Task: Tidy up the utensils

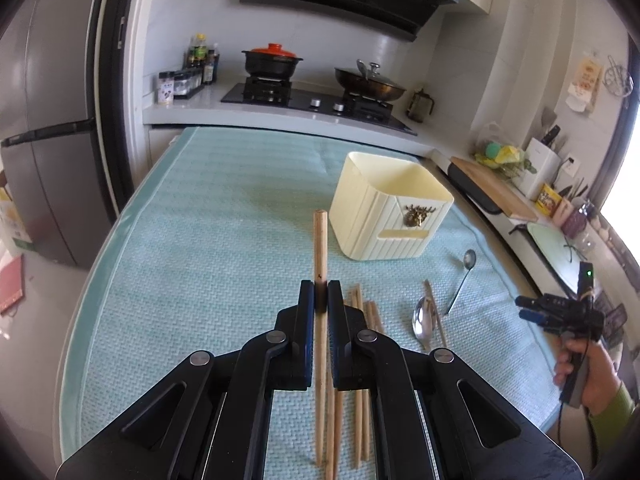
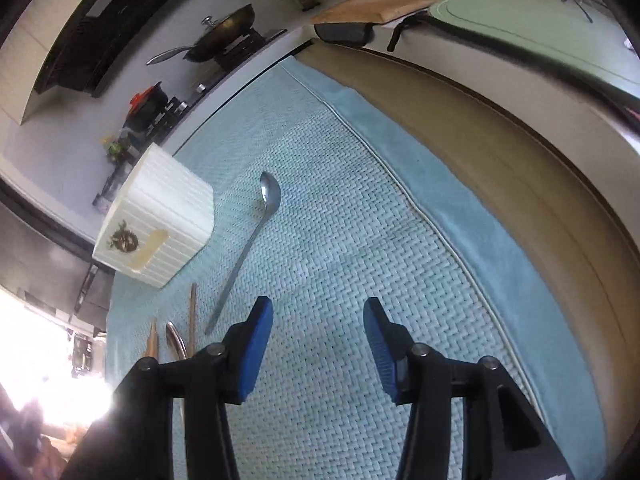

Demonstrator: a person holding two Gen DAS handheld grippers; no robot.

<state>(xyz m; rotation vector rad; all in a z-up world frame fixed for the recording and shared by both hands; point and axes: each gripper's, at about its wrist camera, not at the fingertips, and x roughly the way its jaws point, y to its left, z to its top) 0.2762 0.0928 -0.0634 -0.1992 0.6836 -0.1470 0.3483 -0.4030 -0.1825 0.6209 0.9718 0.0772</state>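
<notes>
Chopstick point(image 1: 320, 244) clamped in left jaws, right jaws apart, empty, above mat point(image 2: 320, 240)

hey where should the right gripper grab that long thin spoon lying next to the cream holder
Take the long thin spoon by the middle of its handle, coming from above with the right gripper turned so its open jaws straddle the handle crosswise. The spoon lies flat on the teal mat with bare mat on both sides there, while its bowl end sits close to the cream holder.
</notes>
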